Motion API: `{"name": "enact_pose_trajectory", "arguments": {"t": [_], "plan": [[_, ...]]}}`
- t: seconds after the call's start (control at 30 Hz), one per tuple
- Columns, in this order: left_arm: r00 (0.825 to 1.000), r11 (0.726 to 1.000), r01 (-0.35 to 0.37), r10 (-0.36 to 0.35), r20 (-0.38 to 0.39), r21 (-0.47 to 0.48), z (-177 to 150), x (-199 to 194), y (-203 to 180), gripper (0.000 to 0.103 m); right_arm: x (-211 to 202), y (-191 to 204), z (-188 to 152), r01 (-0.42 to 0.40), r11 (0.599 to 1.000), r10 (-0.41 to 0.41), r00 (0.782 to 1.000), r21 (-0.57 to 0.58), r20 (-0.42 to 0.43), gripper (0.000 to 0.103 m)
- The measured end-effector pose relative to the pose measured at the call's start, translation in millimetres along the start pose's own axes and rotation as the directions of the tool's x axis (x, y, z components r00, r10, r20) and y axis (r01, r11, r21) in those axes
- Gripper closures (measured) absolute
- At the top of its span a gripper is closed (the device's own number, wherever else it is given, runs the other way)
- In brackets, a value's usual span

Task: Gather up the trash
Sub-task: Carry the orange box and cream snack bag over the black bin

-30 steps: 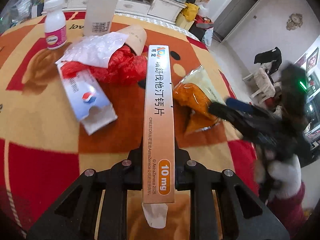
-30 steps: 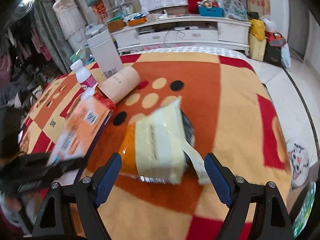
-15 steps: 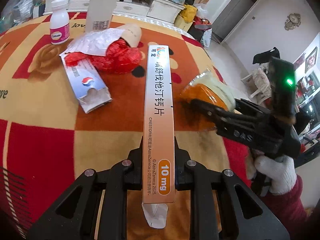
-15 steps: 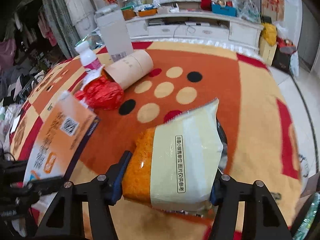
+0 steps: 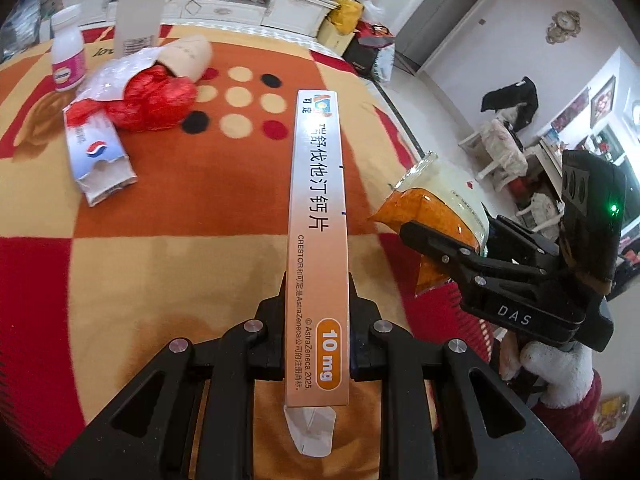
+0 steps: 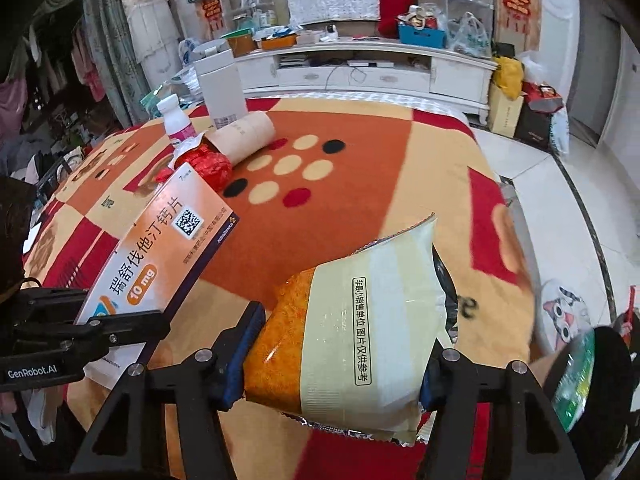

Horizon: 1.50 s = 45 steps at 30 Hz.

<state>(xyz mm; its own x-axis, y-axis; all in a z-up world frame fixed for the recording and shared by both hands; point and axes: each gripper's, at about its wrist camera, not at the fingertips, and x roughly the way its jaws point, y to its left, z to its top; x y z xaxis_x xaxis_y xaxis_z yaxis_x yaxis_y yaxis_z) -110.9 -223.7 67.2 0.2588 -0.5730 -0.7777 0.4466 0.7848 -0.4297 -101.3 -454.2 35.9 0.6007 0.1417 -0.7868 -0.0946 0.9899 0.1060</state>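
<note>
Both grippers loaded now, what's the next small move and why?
Probably carry both pieces off the blanket toward wherever trash goes; no bin shows in either view. The left gripper is shut on the medicine box, and the right gripper has closed its jaws onto the snack bag, held clear of the blanket. More trash remains near the red wrapper.
</note>
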Motion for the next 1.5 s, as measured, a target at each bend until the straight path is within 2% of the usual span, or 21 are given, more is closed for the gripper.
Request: {"name": "enact_pose_trajectory", "arguments": {"t": [0.4,0.83,1.03,1.17,1.27,1.5], "plan": [[1.000,0.999,0.014,-0.013,-0.011,0.045,-2.8,7.2,-27.4,0.086,-26.1,-23.2,-20.2,0.023,0.999,-0.024,0.999,0.042,0.023,0.042],[0.999,0.996,0.018,-0.015,-0.038,0.082,-5.6,20.1,-47.3,0.086,-35.2,-54.3,-32.2,0.055,0.994,-0.057,0.998,0.091,0.023,0.042],[0.998,0.996,0.021,-0.016,-0.053,0.091,-6.0,27.6,-53.2,0.086,-38.2,-101.8,-42.2,0.101,0.980,-0.103,0.995,0.172,0.000,0.042],[0.998,0.995,0.022,-0.016,-0.063,0.095,-6.9,32.7,-56.7,0.086,-36.5,-151.3,-58.8,0.151,0.950,-0.142,0.988,0.275,-0.054,0.042],[0.997,0.995,0.022,-0.015,-0.072,0.100,-6.7,36.3,-59.1,0.086,-46.3,-175.9,-72.1,0.189,0.928,-0.178,0.982,0.321,-0.064,0.042],[0.995,0.991,0.042,-0.031,-0.096,0.124,-5.8,48.1,-76.5,0.086,-62.8,-205.2,-90.2,0.225,0.905,-0.214,0.974,0.361,-0.072,0.042]]}}
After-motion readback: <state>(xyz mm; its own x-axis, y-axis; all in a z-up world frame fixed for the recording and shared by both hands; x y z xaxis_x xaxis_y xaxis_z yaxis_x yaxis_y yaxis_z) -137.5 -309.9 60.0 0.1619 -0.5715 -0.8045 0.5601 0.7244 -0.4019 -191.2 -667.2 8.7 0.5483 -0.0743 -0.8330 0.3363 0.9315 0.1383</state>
